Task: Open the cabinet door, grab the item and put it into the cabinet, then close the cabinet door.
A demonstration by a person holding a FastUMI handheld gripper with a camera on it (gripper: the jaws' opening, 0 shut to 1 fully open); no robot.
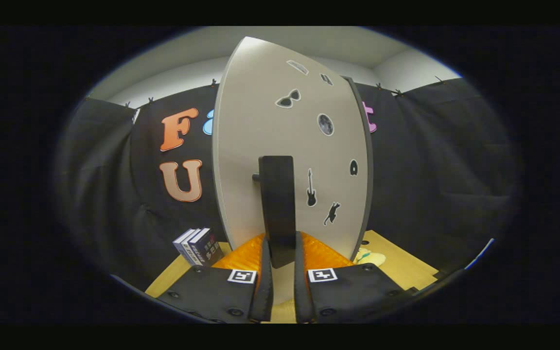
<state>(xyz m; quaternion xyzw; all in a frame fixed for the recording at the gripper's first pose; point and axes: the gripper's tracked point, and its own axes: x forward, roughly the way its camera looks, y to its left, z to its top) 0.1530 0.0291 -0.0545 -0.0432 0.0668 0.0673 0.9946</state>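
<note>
Gripper at bottom centre of the frame, two black fingers pointing forward, one square marker tag on each finger block (two tags). Jaws narrow, set on either side of the lower end of the black vertical door handle; both fingers look to be touching it, though whether they truly press on it I cannot tell.

Cabinet door: one pale grey panel, centre frame, its handle side facing the camera, standing at an angle so its dark right edge shows. Door position relative to the cabinet body: cannot tell. Stickers on the door, counted: seven (sunglasses, round moon-like disc, guitar, cat, small rocket-like shape, two small ones near the top).

Orange ribbed surface just behind the fingers at the door's foot.

Lower left of centre: three dark books standing together on the wooden tabletop.

Lower right of the door: one pale greenish-yellow item, partly hidden by the door edge; kind unclear.
</note>
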